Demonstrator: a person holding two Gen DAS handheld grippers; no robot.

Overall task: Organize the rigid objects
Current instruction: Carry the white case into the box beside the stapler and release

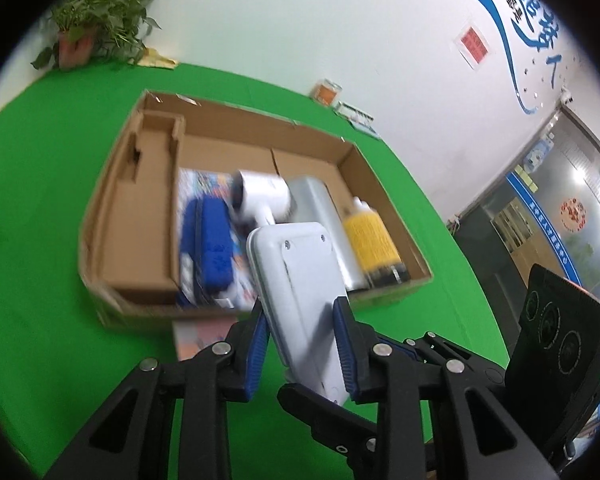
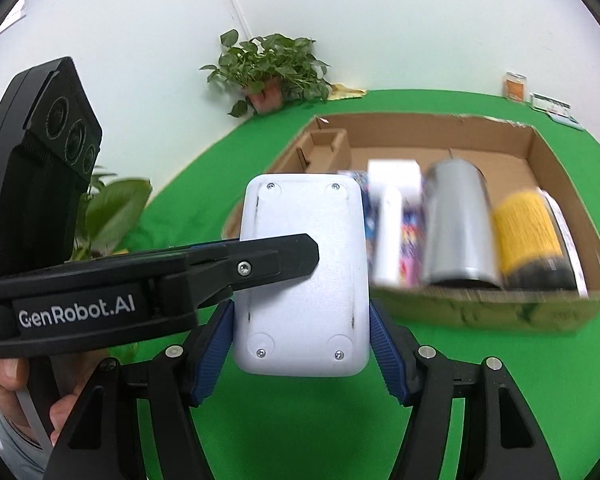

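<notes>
Both grippers hold the same white slab-shaped device (image 2: 304,276) in the air above the green surface (image 2: 500,392), short of the cardboard box (image 2: 496,312) that lies ahead of the jaws.

In the right wrist view the right gripper (image 2: 302,336) has its jaws fairly wide, the blue pads clamped on the device's two long edges near its closer end; the screwed back panel faces the camera and the long axis runs away from the jaws toward the box. The left gripper (image 1: 302,344) comes in from the side, one black finger lying across the panel; its jaws stand narrower and, in its own view, pinch the device through its thin dimension.

Beyond the device, inside the box, lie a white handheld appliance (image 2: 392,220), a silver cylinder (image 2: 458,224) and a yellow-wrapped bottle (image 2: 528,232), side by side toward the right; the left wrist view adds a blue case (image 1: 208,244). The box's far floor looks free, so the placement likely turns on carrying the device forward over the near wall.
</notes>
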